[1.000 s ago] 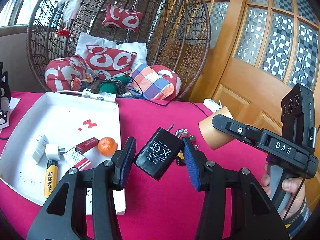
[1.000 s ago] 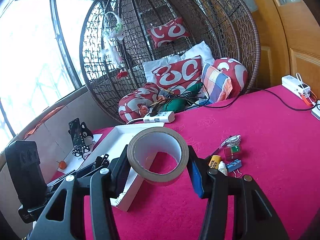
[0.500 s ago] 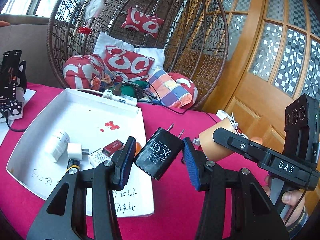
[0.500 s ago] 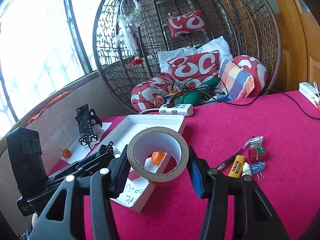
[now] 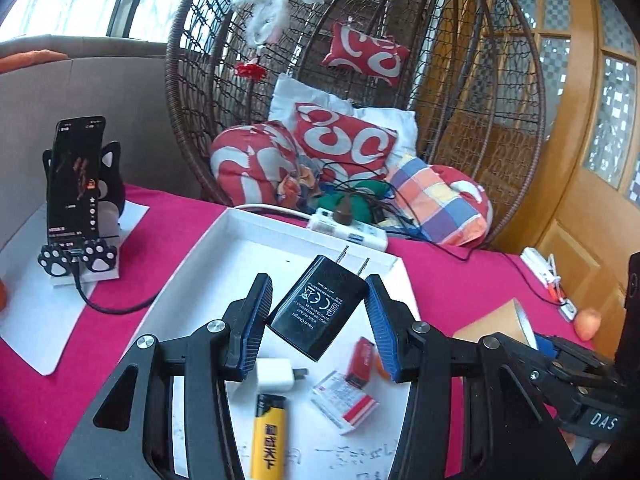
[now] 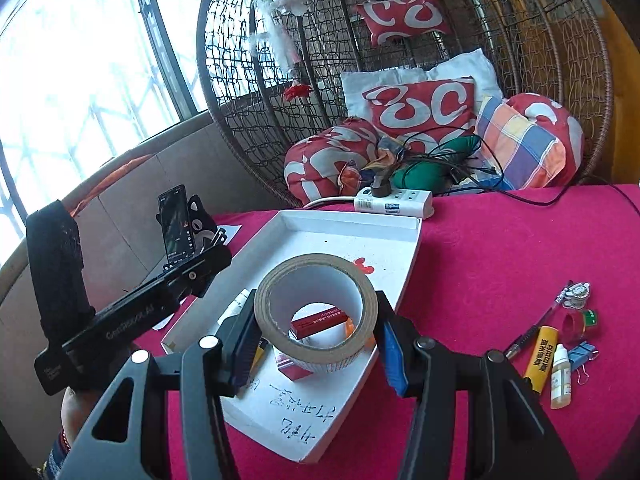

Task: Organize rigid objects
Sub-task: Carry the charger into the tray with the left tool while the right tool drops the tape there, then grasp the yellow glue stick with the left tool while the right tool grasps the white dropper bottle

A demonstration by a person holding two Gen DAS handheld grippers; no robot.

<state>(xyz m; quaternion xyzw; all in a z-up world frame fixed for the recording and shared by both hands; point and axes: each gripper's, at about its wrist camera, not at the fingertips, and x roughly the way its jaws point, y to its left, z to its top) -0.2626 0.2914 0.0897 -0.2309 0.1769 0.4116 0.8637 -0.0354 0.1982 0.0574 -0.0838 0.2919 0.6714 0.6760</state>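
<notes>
Right now we are holding a black charger (image 5: pixel 318 308) aslant between the blue pads of the left gripper (image 5: pixel 318 320), jaws part-closed on it, prongs pointing away, directly over the white tray (image 5: pixel 224 236). We are also carrying a tape roll (image 6: pixel 316 314) in the right gripper (image 6: pixel 316 340), jaws clamped on its sides, hole facing us, above the tray's near end. A yellow lighter (image 5: pixel 267 436) and a red box (image 6: pixel 318 322) are lying beneath. Both loads are hanging over the tray, so releasing looks next.
</notes>
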